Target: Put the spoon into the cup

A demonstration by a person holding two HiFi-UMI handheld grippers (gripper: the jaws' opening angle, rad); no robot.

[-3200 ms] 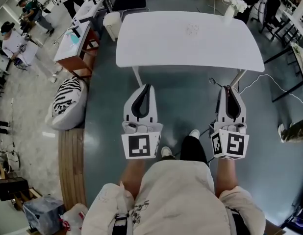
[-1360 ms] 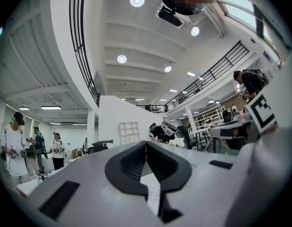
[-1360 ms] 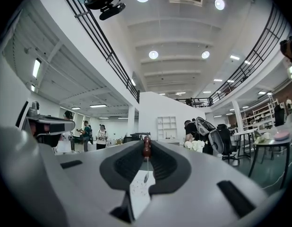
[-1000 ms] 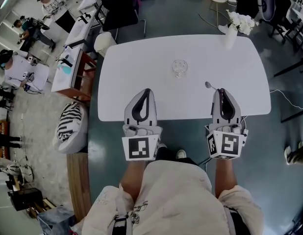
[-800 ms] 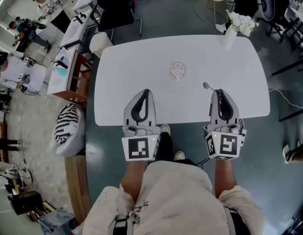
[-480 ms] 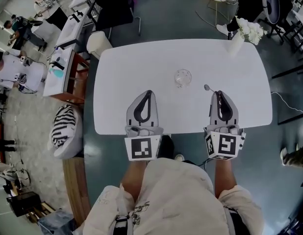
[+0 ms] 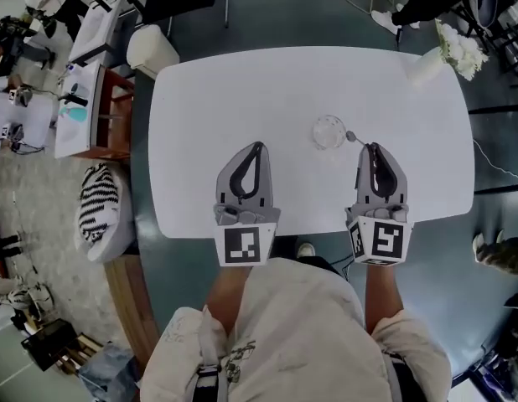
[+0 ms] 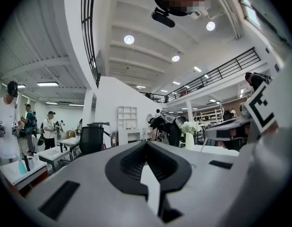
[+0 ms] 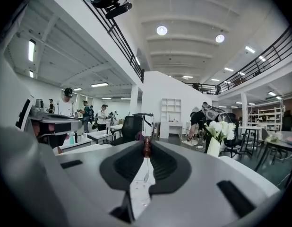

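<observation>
Two grippers hover over the table (image 7: 200,99). The left gripper (image 7: 256,149) is pinched shut and empty. The right gripper (image 7: 373,149) clamps the spoon (image 7: 352,136) by its handle, bowl just beside the cup (image 7: 328,131). The spoon looks light, stiff and slippery; the glass cup is probably tippy.

One table (image 7: 242,90), one cup (image 7: 328,131), one spoon (image 7: 352,136), one flower vase (image 7: 426,66), two grippers (image 7: 256,146) (image 7: 373,146)

head view: above the person, facing steeply down on the white table (image 7: 242,99), with left gripper (image 7: 257,146) and right gripper (image 7: 373,146) at centre.
left gripper view: close behind its own jaws, facing level across the tabletop.
right gripper view: likewise, over its own jaws.
shared: vase of white flowers (image 7: 456,50), at the table's far right corner, shows in all three.
</observation>
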